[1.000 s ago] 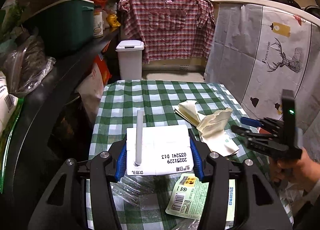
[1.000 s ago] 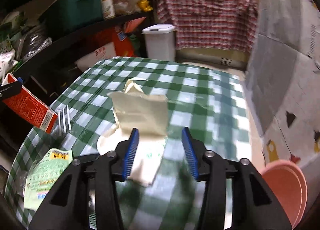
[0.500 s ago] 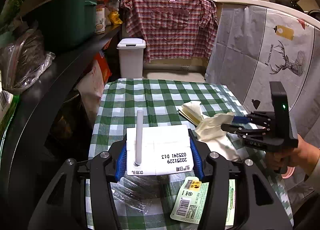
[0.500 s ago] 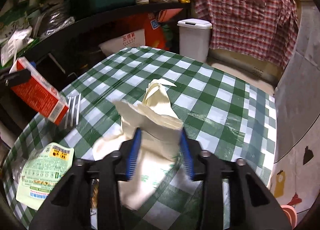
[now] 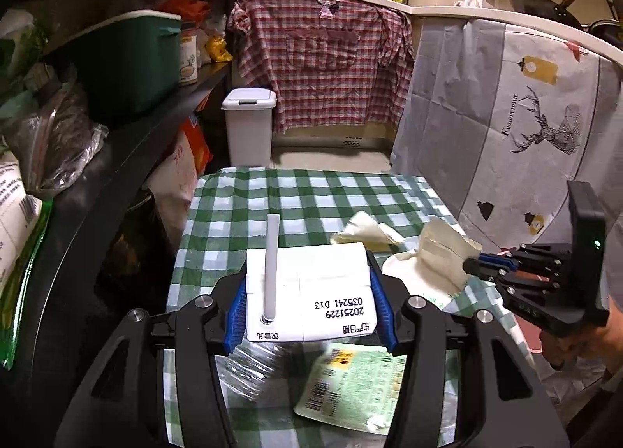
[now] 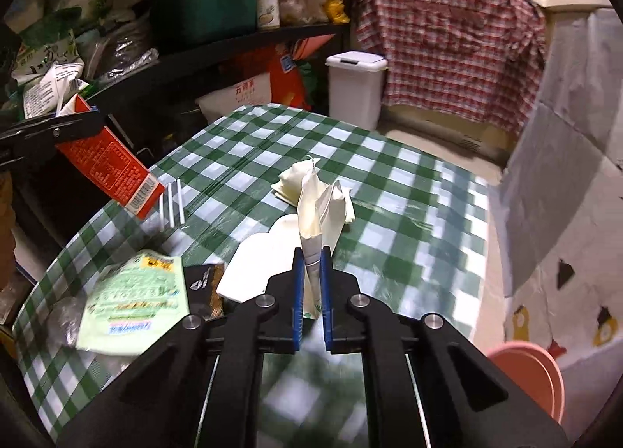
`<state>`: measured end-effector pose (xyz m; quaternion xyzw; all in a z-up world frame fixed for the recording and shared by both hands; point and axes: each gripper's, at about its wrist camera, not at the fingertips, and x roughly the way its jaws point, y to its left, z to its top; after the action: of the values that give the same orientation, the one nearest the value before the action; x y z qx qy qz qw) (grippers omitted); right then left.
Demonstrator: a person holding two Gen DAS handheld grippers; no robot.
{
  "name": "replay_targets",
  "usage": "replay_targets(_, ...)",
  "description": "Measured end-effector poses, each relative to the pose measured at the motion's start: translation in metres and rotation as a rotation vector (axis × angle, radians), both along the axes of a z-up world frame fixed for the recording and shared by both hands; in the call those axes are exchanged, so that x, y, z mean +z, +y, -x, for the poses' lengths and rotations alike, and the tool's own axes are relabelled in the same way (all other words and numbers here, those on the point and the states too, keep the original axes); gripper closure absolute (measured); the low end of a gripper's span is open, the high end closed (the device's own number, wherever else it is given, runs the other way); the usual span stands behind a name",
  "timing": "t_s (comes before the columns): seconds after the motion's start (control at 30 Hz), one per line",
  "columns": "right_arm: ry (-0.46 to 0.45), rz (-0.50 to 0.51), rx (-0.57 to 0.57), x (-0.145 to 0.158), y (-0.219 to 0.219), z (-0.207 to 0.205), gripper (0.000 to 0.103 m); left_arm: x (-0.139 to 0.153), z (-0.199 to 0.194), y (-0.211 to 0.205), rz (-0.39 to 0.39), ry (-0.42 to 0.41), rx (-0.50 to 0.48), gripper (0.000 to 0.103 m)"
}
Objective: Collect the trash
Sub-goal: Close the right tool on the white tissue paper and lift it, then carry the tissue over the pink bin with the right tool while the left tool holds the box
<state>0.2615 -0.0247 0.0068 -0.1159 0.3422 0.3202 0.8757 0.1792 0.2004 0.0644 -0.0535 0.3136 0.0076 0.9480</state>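
While the left gripper [image 5: 307, 302] kept its jaws clamped on the sides of a drink carton [image 5: 309, 292] with a white straw [image 5: 270, 267] standing out of its top, the right gripper [image 6: 311, 284] had its jaws closing on a crumpled cream paper wrapper [image 6: 317, 206], the blue pads pressing its lower end so that the paper stood up between them. In the right wrist view the carton showed red [image 6: 107, 164], held above the left edge of the counter [image 6: 393, 191], which wore a green-and-white checked cloth. Lying on that cloth were a green printed packet [image 6: 136, 302], three loose white straws [image 6: 171, 202] and another folded cream paper [image 6: 290, 181] just behind the held wrapper. A white lidded bin [image 5: 249, 129] stood on the floor beyond the far end of the counter.
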Motion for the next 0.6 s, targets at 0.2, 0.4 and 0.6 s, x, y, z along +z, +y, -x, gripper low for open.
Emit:
replay_targets(0.2, -0.047, -0.031, -0.09, 0.027, -0.031, 0.042, 0.095, 0.01, 0.013, -0.024, -0.019, -0.011, -0.027, 0.052)
replay_targets(0.4, -0.081, -0.084, -0.22, 0.056, -0.062, 0.074, 0.095, 0.022, 0.028, -0.047, -0.008, -0.032, -0.056, 0.052)
replay_targets(0.6, -0.125, -0.113, -0.337, 0.067, -0.089, 0.099, 0.094, 0.013, 0.036, -0.073, 0.014, -0.007, -0.064, 0.052)
